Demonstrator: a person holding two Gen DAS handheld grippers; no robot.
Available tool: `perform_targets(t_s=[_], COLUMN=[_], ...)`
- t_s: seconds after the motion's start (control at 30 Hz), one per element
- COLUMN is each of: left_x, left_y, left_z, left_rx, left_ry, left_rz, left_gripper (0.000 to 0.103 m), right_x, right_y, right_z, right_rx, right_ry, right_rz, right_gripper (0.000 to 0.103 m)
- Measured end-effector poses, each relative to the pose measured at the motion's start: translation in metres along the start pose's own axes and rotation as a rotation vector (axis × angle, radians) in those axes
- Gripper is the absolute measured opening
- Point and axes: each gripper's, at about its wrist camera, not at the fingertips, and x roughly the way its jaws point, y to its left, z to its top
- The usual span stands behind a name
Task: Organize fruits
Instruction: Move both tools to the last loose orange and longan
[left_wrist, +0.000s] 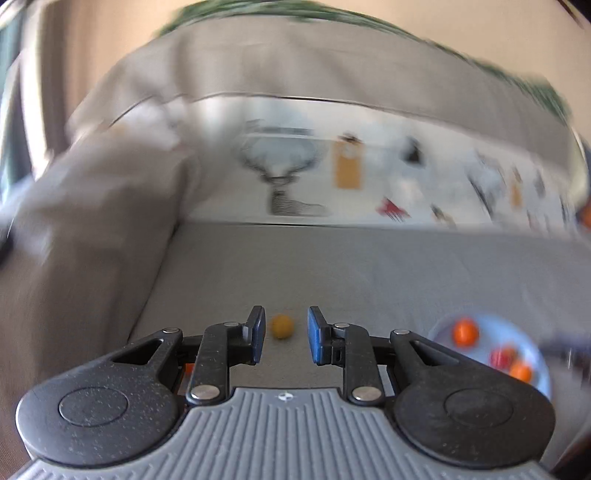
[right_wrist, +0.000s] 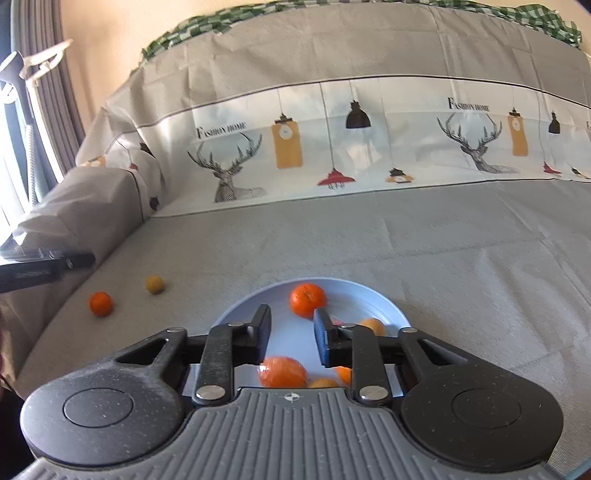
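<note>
In the left wrist view a small yellow fruit (left_wrist: 282, 326) lies on the grey cloth just beyond my left gripper (left_wrist: 286, 334). It shows in the narrow gap between the blue pads, which do not touch it. The light blue plate (left_wrist: 517, 328) with oranges is at the lower right. My right gripper (right_wrist: 291, 332) hovers over the plate (right_wrist: 369, 295), its pads slightly apart with nothing between them. One orange (right_wrist: 307, 299) lies ahead of it and another, blurred orange (right_wrist: 283, 371) lies under it. A loose orange (right_wrist: 100, 303) and the yellow fruit (right_wrist: 154, 284) sit on the cloth to the left.
The grey cloth (right_wrist: 424, 240) covers a sofa seat with a printed backrest (right_wrist: 332, 140) behind and a covered armrest (right_wrist: 85, 206) at the left. The dark left gripper (right_wrist: 79, 260) reaches in near the armrest. More small orange and yellowish fruits (right_wrist: 373, 325) lie on the plate.
</note>
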Motion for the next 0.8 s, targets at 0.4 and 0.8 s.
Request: perform_targets(t_s=[0.4,0.8], left_x=[0.044,0.075], left_y=[0.071,0.076], left_z=[0.001,0.001], left_rx=[-0.365,-0.388], left_ry=[0.22,0.28], left_rz=[0.09,0.144], left_gripper=[0.052,0.05], right_x=[0.022,0.057], right_y=[0.034,0.087], right_z=[0.012,0.019], right_rx=[0.033,-0.006], right_ry=[0.032,0.084], right_rz=[0.138,0.252], right_gripper=[0.026,0.026])
